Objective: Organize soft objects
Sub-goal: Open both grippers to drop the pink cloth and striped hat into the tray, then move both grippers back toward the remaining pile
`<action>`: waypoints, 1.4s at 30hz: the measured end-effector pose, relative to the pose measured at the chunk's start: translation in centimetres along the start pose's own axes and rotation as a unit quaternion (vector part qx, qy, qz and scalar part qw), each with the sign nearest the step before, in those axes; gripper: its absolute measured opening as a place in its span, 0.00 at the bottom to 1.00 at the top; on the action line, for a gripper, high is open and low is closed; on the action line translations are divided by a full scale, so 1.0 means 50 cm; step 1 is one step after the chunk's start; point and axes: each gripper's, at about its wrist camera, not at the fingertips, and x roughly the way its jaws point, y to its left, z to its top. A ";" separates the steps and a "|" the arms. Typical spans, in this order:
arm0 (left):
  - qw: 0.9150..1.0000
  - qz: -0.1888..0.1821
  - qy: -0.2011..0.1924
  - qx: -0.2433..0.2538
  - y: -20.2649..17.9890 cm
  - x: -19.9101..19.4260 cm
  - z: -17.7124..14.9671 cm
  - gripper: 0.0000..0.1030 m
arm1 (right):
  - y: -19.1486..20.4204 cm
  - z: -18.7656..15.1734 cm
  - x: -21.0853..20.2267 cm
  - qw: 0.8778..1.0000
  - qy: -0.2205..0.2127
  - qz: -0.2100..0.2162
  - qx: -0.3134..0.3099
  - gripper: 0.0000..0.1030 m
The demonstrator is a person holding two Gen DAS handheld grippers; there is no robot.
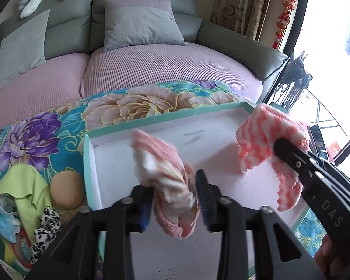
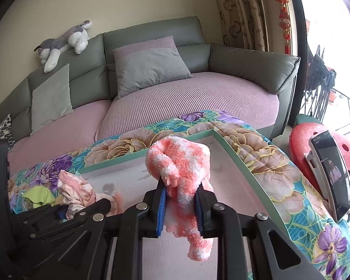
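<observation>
1. The sofa fills the back of the room; it is no part of my sorting.
2. The worktop, under its flowered cloth, carries everything I am working with.
3. The tray, white inside with a green rim, lies on that cloth in front of me. I take it for the place where the soft things belong. Its floor is bare as far as I can see, so I judge that nothing has been laid down in it yet.
4. The pile of soft things sits on the cloth just beside the tray's left wall: a green cloth, blue fabric, a spotted band and a round tan ball. All of that is left to sort, so the job looks early.
5. The fluffy sock, orange and white, is clamped in my right claw. The pads press it from both sides, and it hangs over the right part of the tray.
6. The pink sock, paler and bunched up, hangs between the fingers of my left claw, over the tray's near left part. That claw is partly apart: the left pad touches the sock, and the right pad stands a little off it. The sock is blurred, so I cannot tell whether it is caught or slipping free.
7. My guess is that both socks go down in the tray next.
</observation>
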 end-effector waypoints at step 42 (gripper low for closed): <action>0.963 0.202 -0.086 -0.158 0.287 -0.321 -0.172 0.98 | 0.143 -0.058 -0.075 0.994 0.066 0.038 -0.075 1.00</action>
